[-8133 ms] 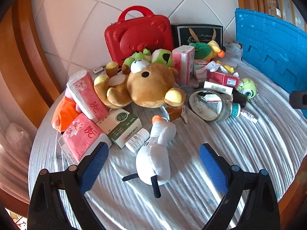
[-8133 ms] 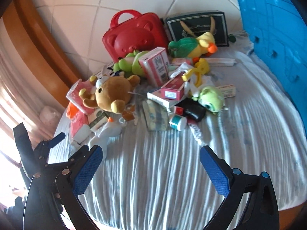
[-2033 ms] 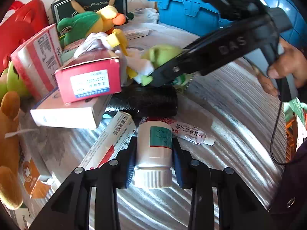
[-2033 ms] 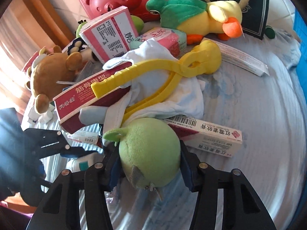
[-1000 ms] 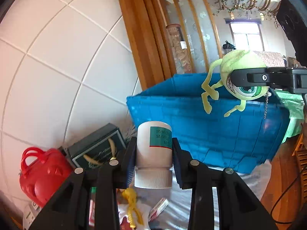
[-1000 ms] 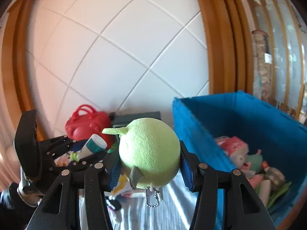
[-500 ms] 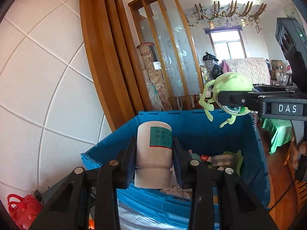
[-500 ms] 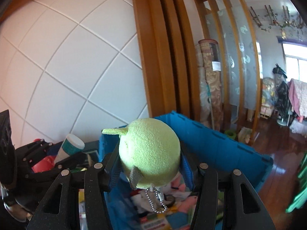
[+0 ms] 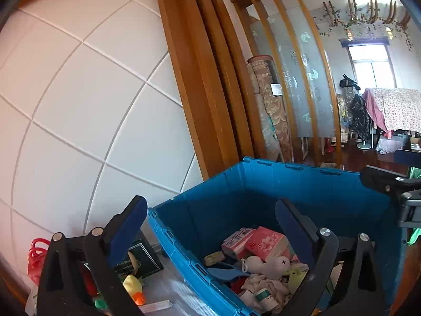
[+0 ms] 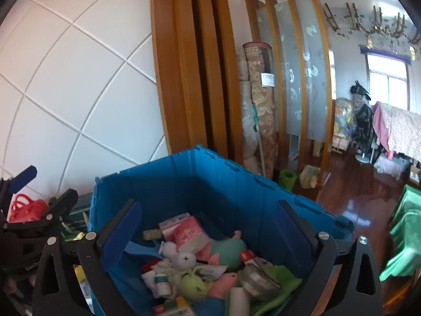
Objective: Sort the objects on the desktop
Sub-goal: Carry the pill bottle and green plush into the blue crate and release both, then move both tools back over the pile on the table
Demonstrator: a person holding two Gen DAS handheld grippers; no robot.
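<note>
Behind a white tiled wall and warm wooden posts, the room opens to a shiny dark floor and a bright window. In front stands the blue crate (image 10: 236, 184), of hard ribbed plastic, over which we hold both tools.

Half a second ago the left gripper (image 9: 210, 226) was squeezing the white bottle (image 10: 161, 284) and the right gripper (image 10: 208, 226) the green plush ball (image 10: 193, 285). Now both grippers are spread wide with nothing between their blue pads, and the two things lie inside the crate on the soft heap. We judge this pair as sorted, and both tools are free for the next objects.

The heap mixes smooth pink cartons (image 10: 188, 230), crumpled white cloth and fuzzy round toys. At the left, the glossy red case (image 9: 36, 258) and other things are waiting beside the crate.
</note>
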